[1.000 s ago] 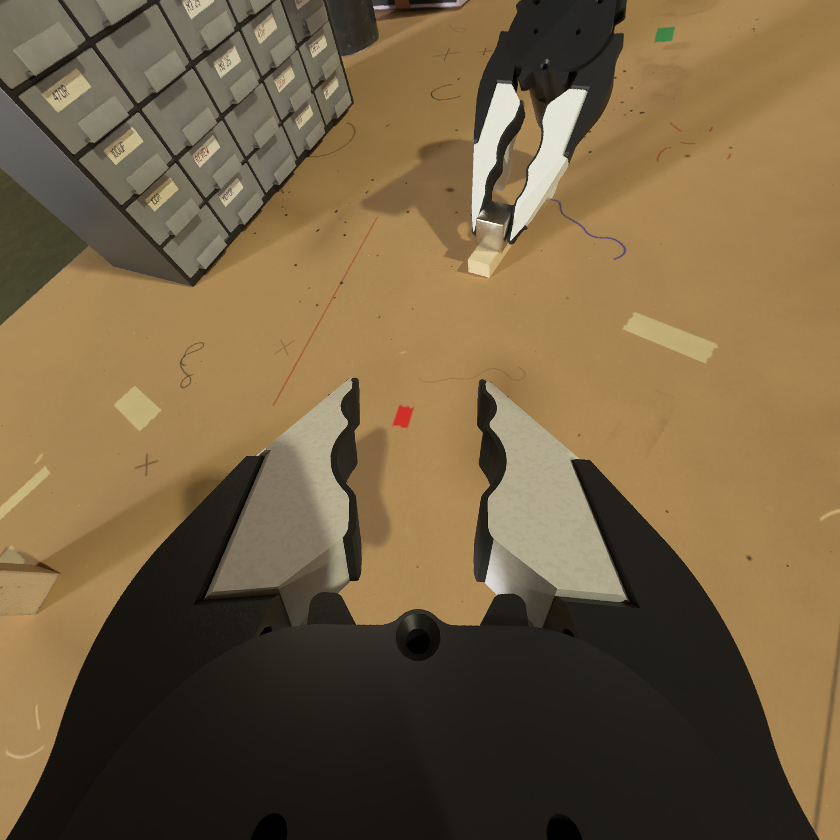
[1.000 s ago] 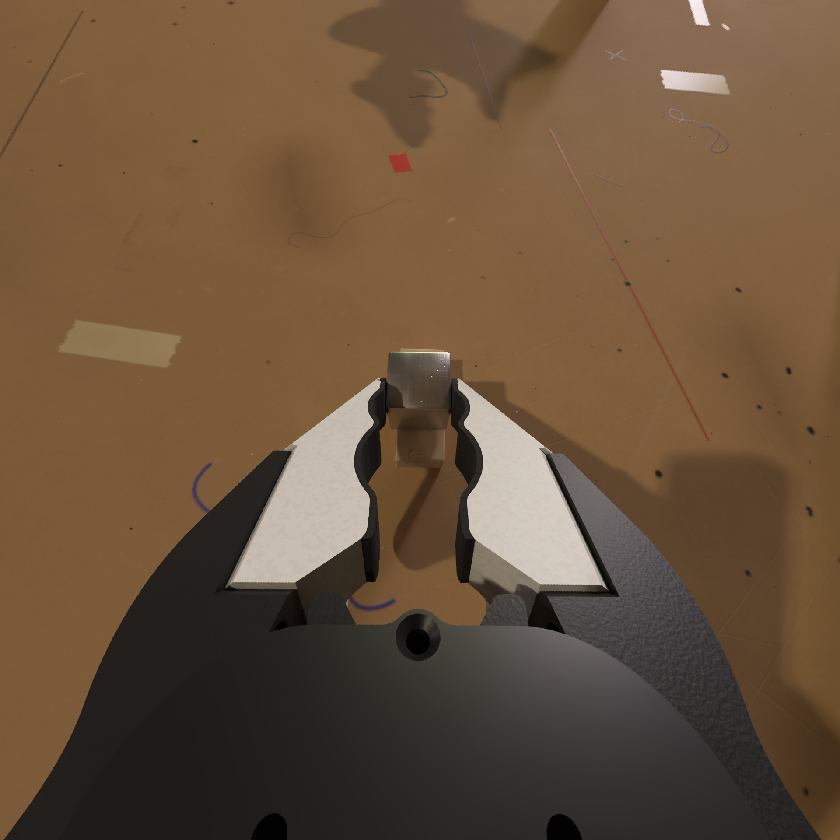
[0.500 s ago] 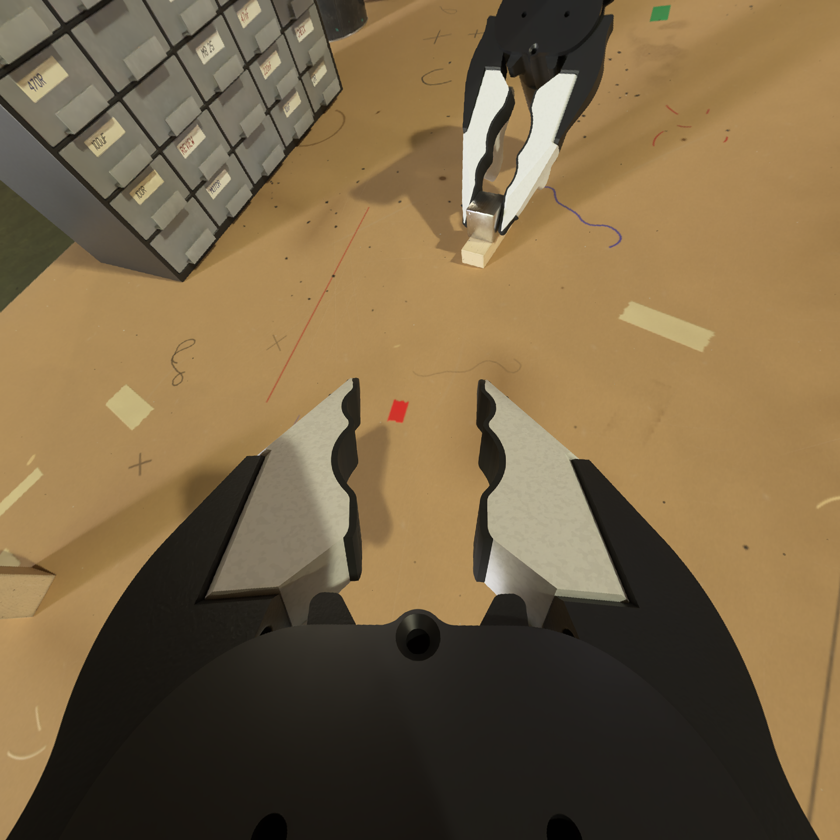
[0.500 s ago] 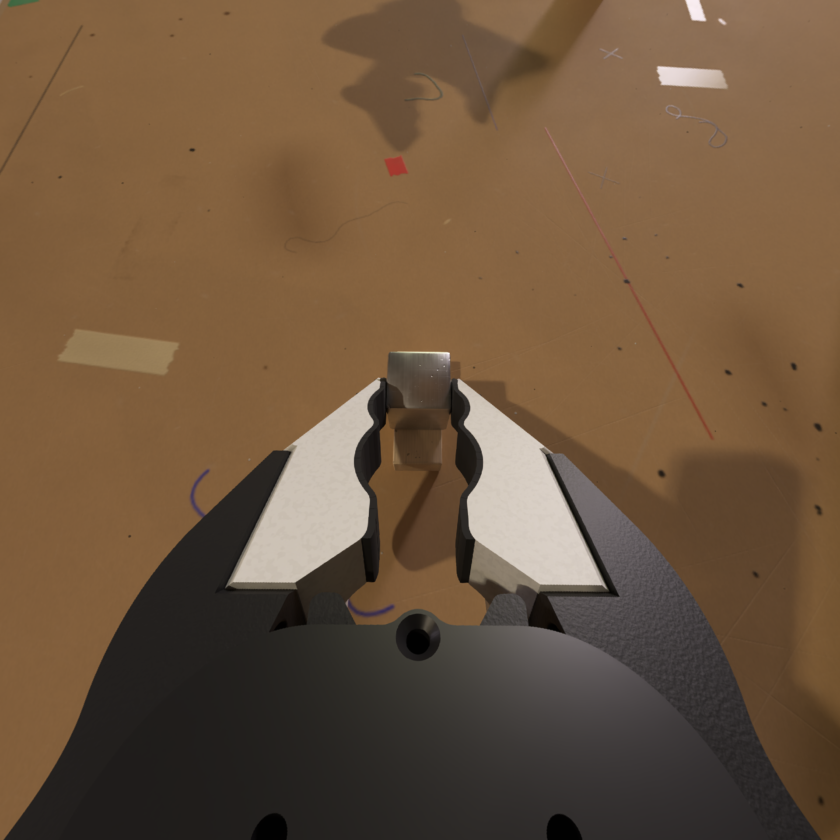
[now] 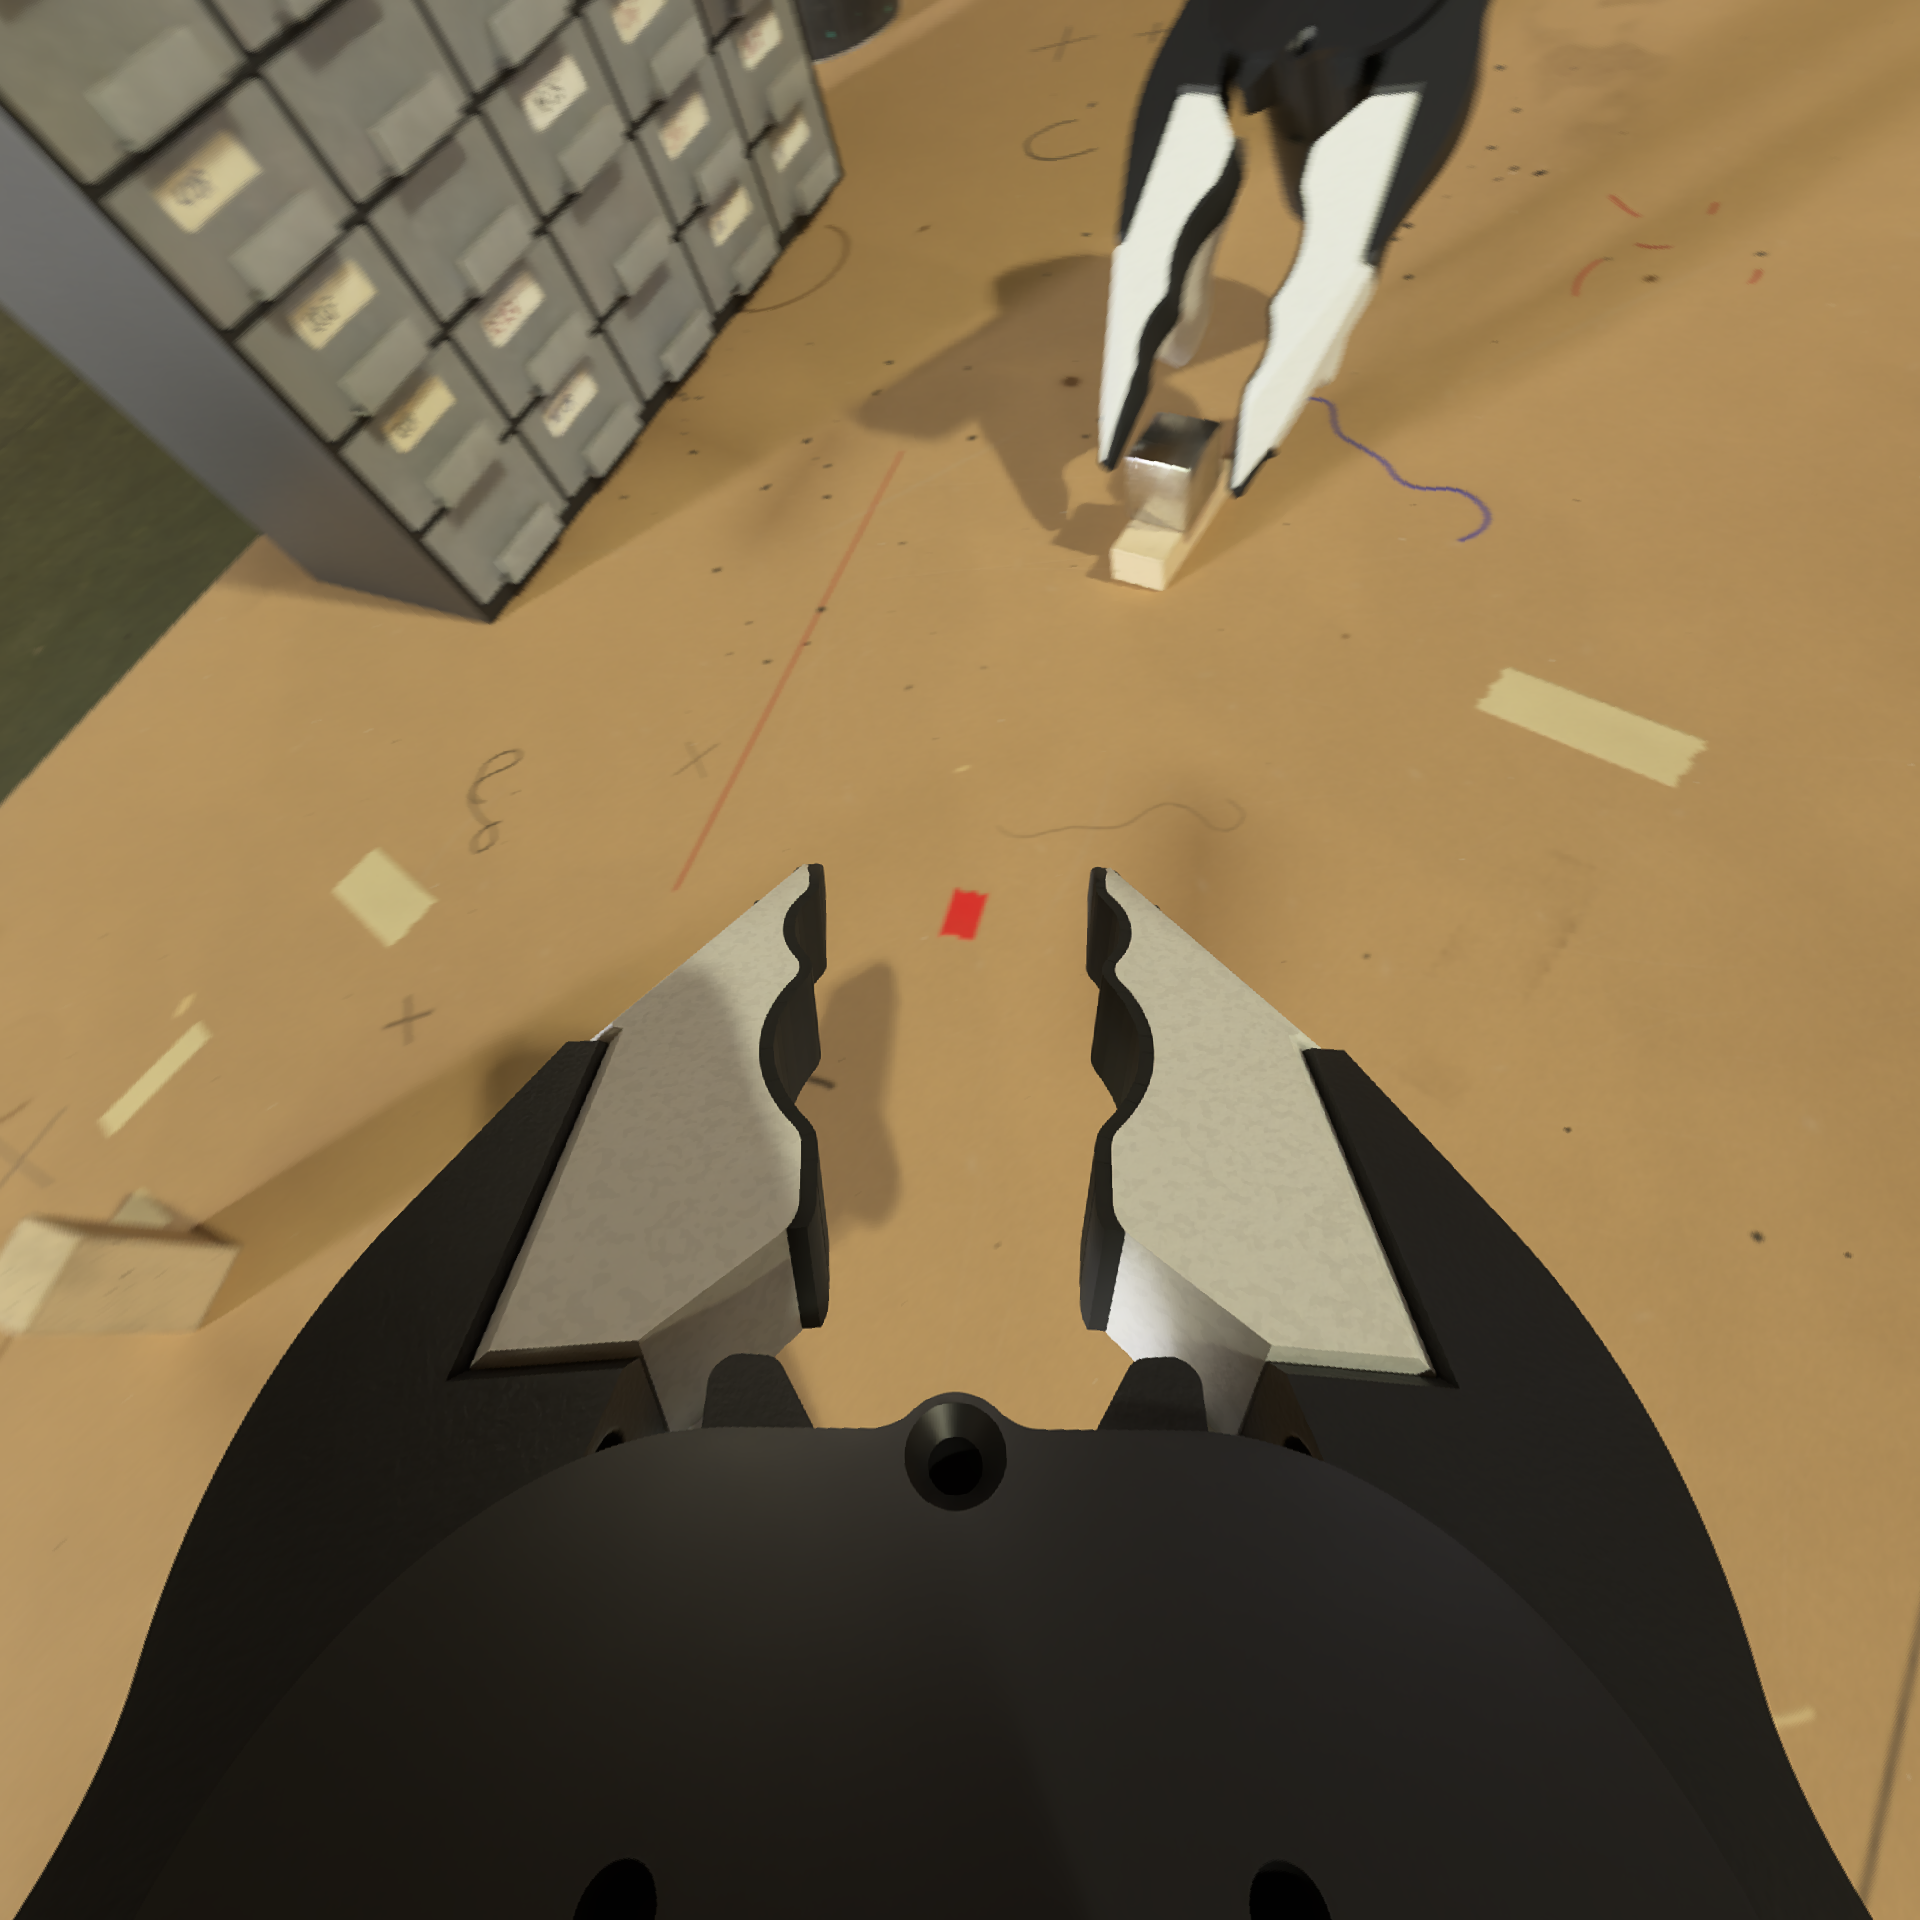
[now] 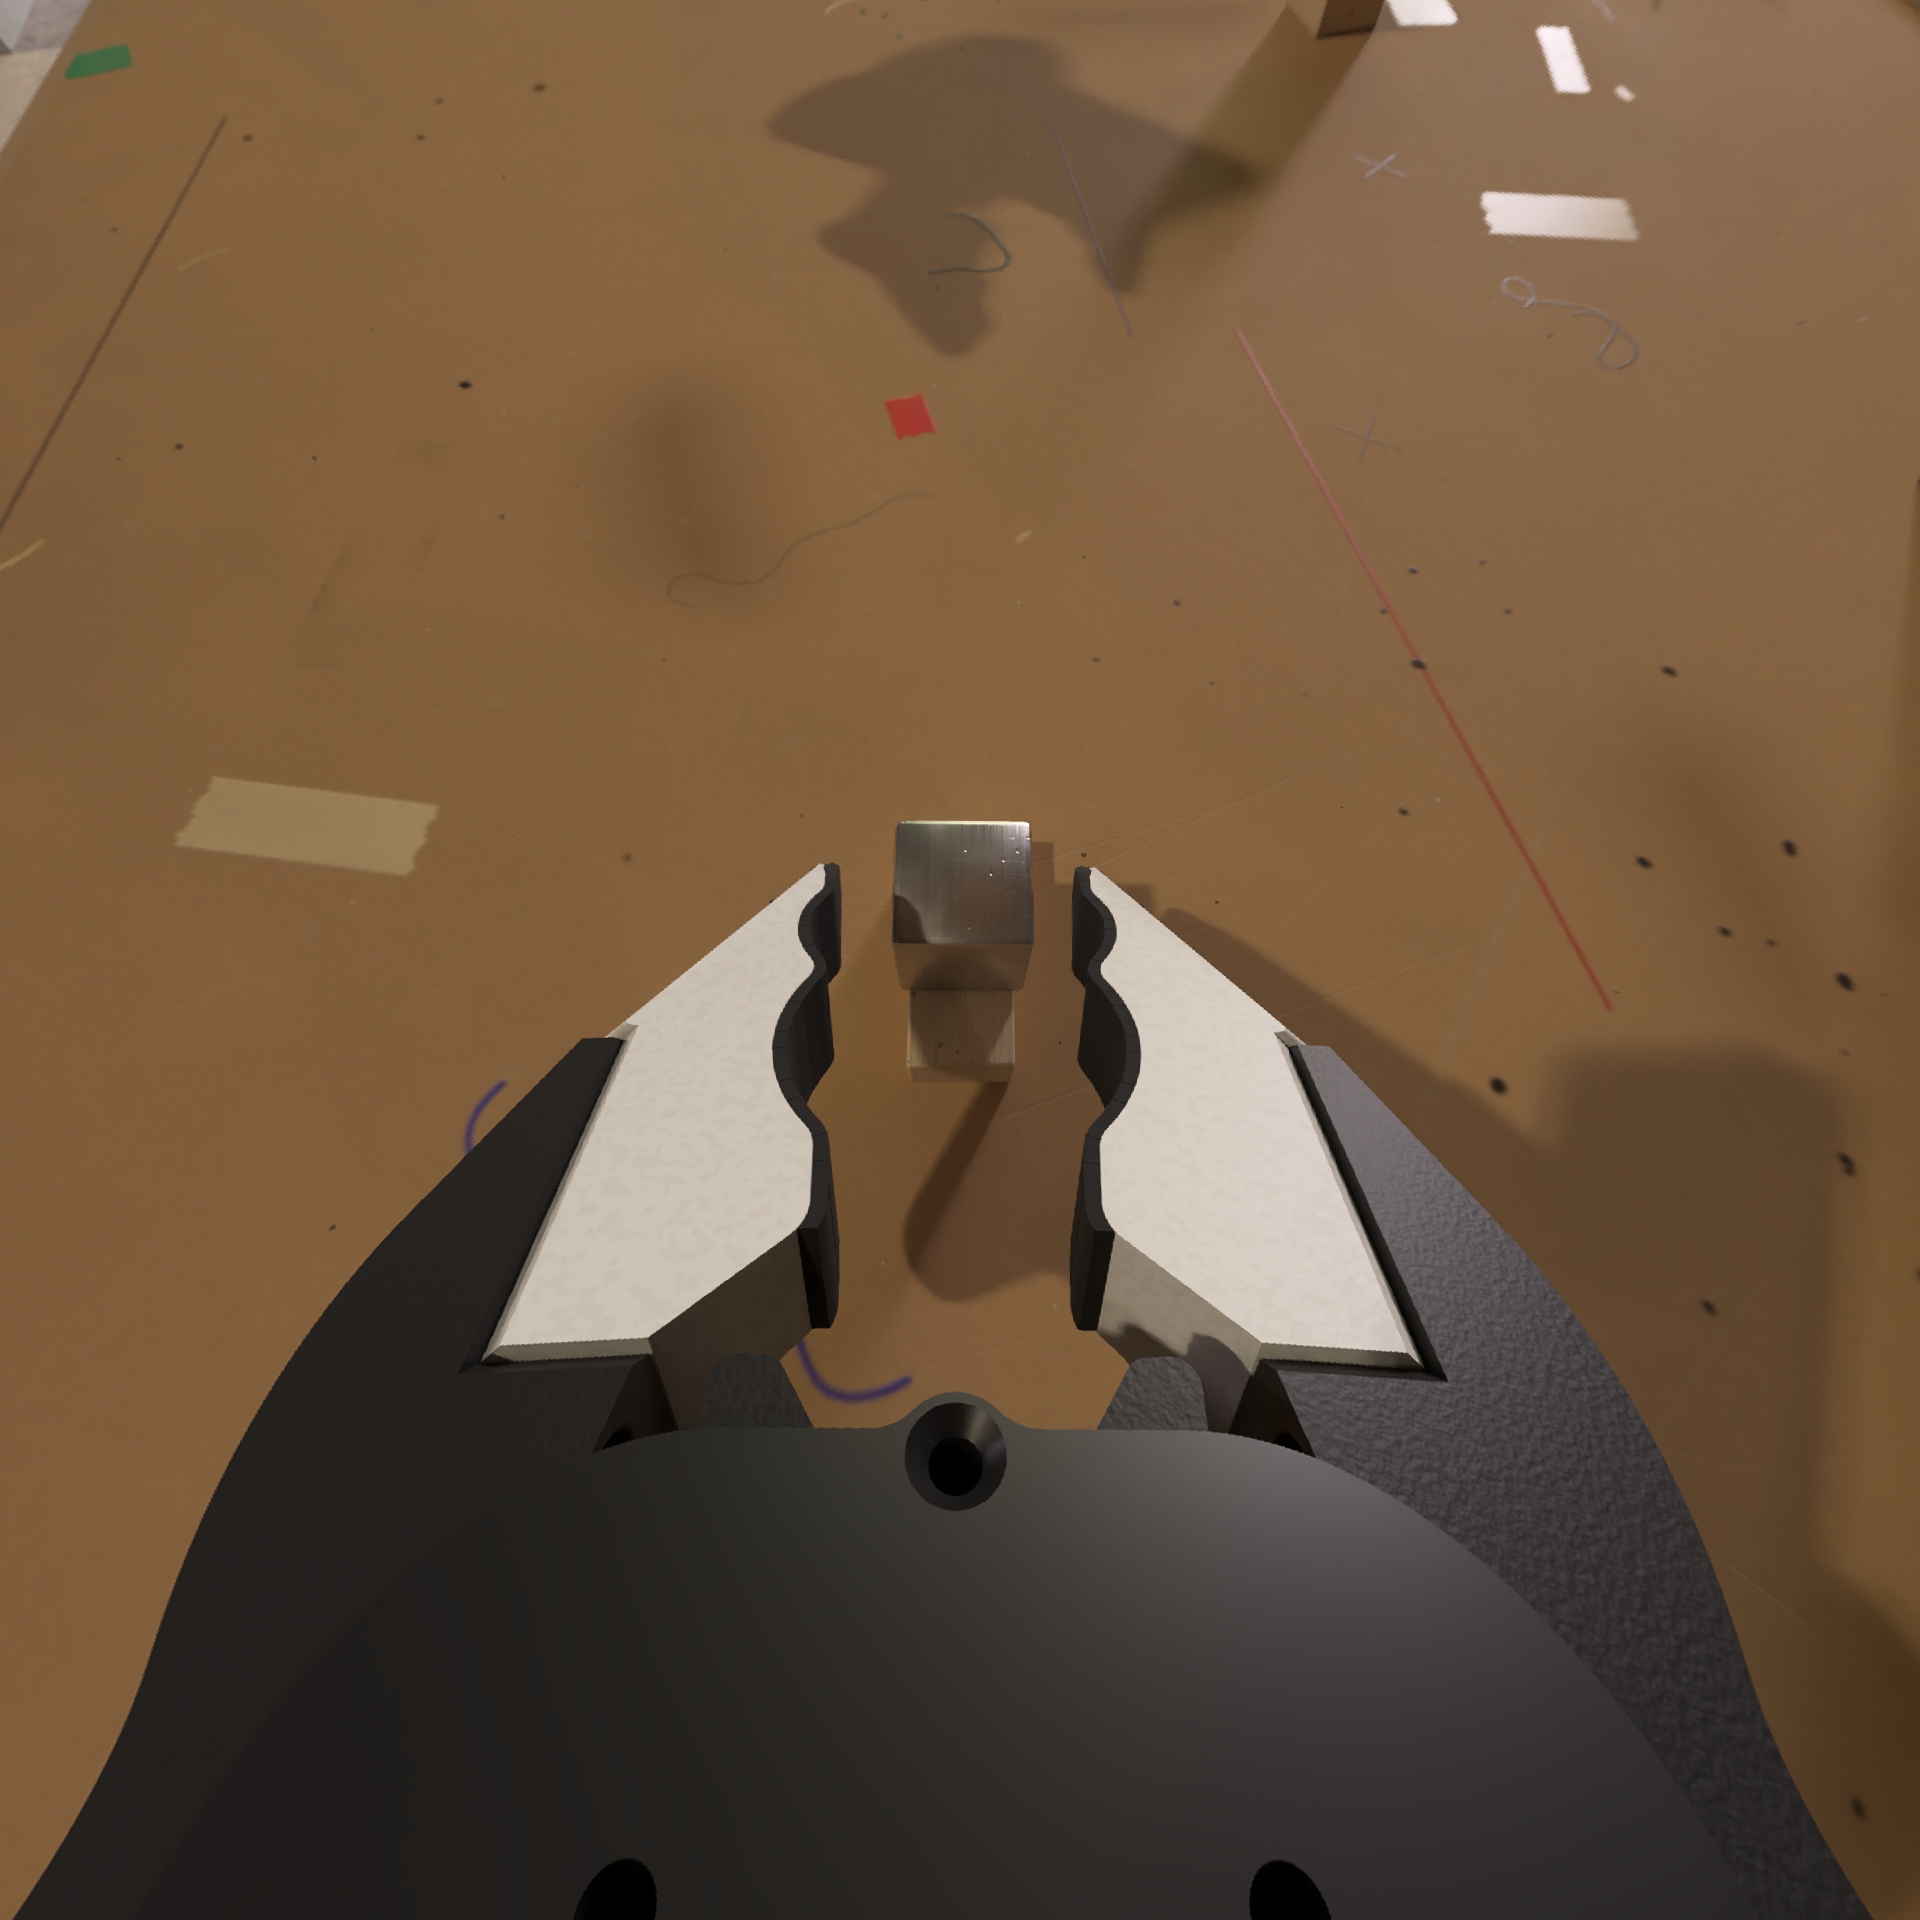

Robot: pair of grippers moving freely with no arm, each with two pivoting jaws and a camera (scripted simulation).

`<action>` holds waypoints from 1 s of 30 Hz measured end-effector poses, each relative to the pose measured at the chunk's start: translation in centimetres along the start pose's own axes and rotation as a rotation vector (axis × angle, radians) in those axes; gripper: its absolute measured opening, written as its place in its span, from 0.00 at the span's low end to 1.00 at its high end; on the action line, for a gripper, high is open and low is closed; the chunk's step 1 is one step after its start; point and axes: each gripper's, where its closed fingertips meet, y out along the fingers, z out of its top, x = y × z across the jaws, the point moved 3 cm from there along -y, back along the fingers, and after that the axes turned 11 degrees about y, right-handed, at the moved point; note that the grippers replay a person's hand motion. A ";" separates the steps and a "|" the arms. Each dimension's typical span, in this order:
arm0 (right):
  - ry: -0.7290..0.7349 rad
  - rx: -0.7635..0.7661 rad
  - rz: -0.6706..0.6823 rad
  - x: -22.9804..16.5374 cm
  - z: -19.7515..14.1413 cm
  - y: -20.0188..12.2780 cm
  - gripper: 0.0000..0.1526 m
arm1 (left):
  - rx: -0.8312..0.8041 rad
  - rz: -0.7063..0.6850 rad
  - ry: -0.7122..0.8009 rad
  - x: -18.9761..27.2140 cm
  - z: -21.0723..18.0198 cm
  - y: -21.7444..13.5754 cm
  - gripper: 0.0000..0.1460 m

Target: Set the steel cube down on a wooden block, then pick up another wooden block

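Right gripper fills lower half of its own view, jaws apart w/ clear gaps either side of the steel cube, not touching it; same gripper seen far off in left wrist view, tips straddling cube. Left gripper also spread wide, nothing between fingers, hovering over bare brown benchtop, well apart from the stack. Grey drawer cabinet stands at upper left of left view, many small labelled drawers. Second wooden block lies at left edge of left view, just beside left gripper body, partly cut off by frame. Steel cube sits on top of a pale wooden block, upright, covering block's far part; near end of block sticks out toward right cam. Masking-tape strip to left of right gripper. Small red tape scrap on bench btwn left fingertips in view. Purple scribble near the stack.
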 end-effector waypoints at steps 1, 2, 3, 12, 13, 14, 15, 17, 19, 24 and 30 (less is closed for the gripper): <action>0.000 0.006 -0.007 -0.1 0.2 -0.4 0.30 | -0.007 0.017 -0.007 -0.6 -0.1 -0.5 0.35; -0.001 0.014 -0.016 -0.2 0.3 -1.0 0.32 | -0.013 0.031 -0.023 -1.4 -0.2 -1.1 0.35; -0.003 0.023 -0.027 -0.4 0.4 -1.5 0.32 | -0.023 0.040 -0.045 -2.2 -0.3 -1.8 0.36; 0.036 0.103 -0.165 -1.2 0.1 -7.2 0.33 | -0.168 0.162 -0.017 -14.6 -6.2 -6.4 0.39; 0.045 0.111 -0.185 -1.1 0.1 -7.8 0.33 | -0.169 0.156 0.020 -16.1 -7.2 -6.3 0.38; 0.052 0.117 -0.210 -1.1 0.0 -8.4 0.33 | -0.171 0.147 0.061 -17.5 -8.2 -6.1 0.37; 0.058 0.121 -0.234 -1.0 0.0 -8.9 0.33 | -0.174 0.134 0.102 -18.7 -9.2 -5.8 0.37; 0.072 0.128 -0.277 -0.9 0.0 -9.9 0.33 | -0.162 0.094 0.130 -20.8 -11.3 -4.9 0.36; 0.085 0.133 -0.314 -0.9 0.2 -10.7 0.33 | -0.145 0.045 0.121 -22.3 -13.1 -3.7 0.36; 0.095 0.115 -0.386 -1.1 0.8 -11.8 0.32 | -0.165 -0.036 0.139 -24.3 -16.4 -1.0 0.35; 0.092 0.089 -0.419 -1.0 1.6 -11.9 0.32 | -0.190 -0.115 0.199 -24.1 -18.2 1.1 0.35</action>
